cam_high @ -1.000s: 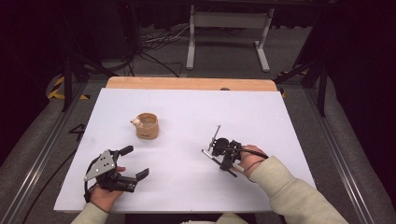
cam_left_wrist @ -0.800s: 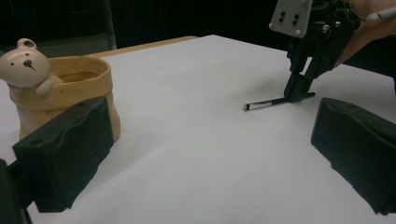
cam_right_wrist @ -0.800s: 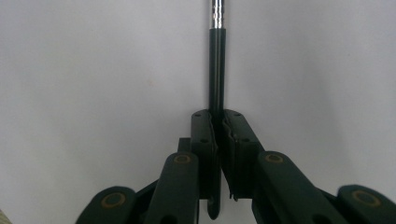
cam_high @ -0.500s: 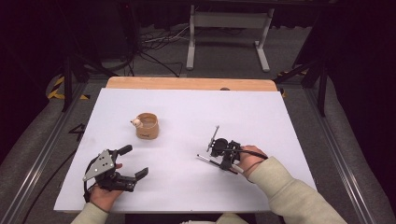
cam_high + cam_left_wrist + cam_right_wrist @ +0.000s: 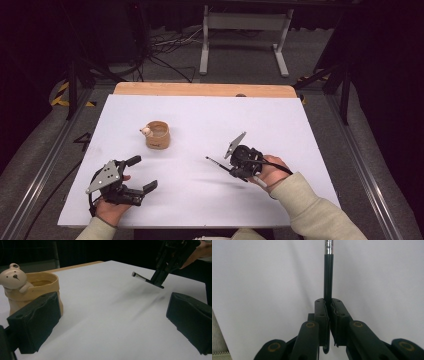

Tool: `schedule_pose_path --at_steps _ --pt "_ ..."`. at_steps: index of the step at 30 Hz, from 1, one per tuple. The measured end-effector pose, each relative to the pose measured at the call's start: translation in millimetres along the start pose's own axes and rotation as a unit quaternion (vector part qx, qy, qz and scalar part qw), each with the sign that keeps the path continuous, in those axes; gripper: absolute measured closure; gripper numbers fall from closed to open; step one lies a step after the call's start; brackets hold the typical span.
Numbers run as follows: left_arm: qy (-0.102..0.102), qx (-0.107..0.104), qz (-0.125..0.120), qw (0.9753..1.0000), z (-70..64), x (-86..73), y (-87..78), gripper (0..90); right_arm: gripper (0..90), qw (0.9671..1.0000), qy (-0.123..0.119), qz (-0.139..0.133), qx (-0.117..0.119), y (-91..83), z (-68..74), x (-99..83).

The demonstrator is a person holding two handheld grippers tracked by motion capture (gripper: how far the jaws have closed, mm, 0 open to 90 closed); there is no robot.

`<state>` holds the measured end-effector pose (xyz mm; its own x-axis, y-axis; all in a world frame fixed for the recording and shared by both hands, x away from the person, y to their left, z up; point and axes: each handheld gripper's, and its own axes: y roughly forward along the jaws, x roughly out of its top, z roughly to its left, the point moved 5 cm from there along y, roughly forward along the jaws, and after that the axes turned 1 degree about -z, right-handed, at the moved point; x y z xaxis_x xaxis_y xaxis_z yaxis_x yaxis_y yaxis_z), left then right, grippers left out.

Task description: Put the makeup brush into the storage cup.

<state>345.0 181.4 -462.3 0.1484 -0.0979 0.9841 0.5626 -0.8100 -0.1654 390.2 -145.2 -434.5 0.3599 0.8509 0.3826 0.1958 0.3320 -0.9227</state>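
A tan cup with a small white bear figure on its rim stands left of the table's middle; the cup and the bear also appear at the left of the left gripper view. My right gripper is shut on a thin black pen with a silver end, held just above the white table. In the right gripper view the pen sticks straight out from the closed jaws. My left gripper rests open near the front left, nothing between its jaws.
A bare wooden strip runs along the table's far edge. Beyond it on the floor are cables and a white metal stand. Metal rails flank the table.
My right gripper has shifted slightly toward the front of the table and tilted, so the pen now points more to the left. The left gripper and the cup have stayed put.
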Motion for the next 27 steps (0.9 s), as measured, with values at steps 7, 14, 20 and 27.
schedule_pose_path --at_steps 7,14,20,27 --pt "-0.001 -0.005 -0.001 1.0000 -1.3 0.4 0.1 0.8 84.3 0.9964 -0.009 -0.084 -0.009 -12.3 2.6 1.7" --pt "0.003 -0.002 0.008 1.0000 -1.9 0.1 -0.1 2.0 84.3 0.9877 -0.013 -0.156 -0.008 -17.5 8.9 3.3" --pt "0.003 -0.004 0.008 1.0000 -2.1 0.3 -0.1 2.1 84.3 0.9748 -0.024 -0.222 -0.005 -16.9 16.4 3.8" --pt "0.002 -0.001 0.006 1.0000 -1.6 0.6 0.0 2.5 84.2 0.9590 -0.043 -0.280 0.002 -15.3 24.9 1.4"
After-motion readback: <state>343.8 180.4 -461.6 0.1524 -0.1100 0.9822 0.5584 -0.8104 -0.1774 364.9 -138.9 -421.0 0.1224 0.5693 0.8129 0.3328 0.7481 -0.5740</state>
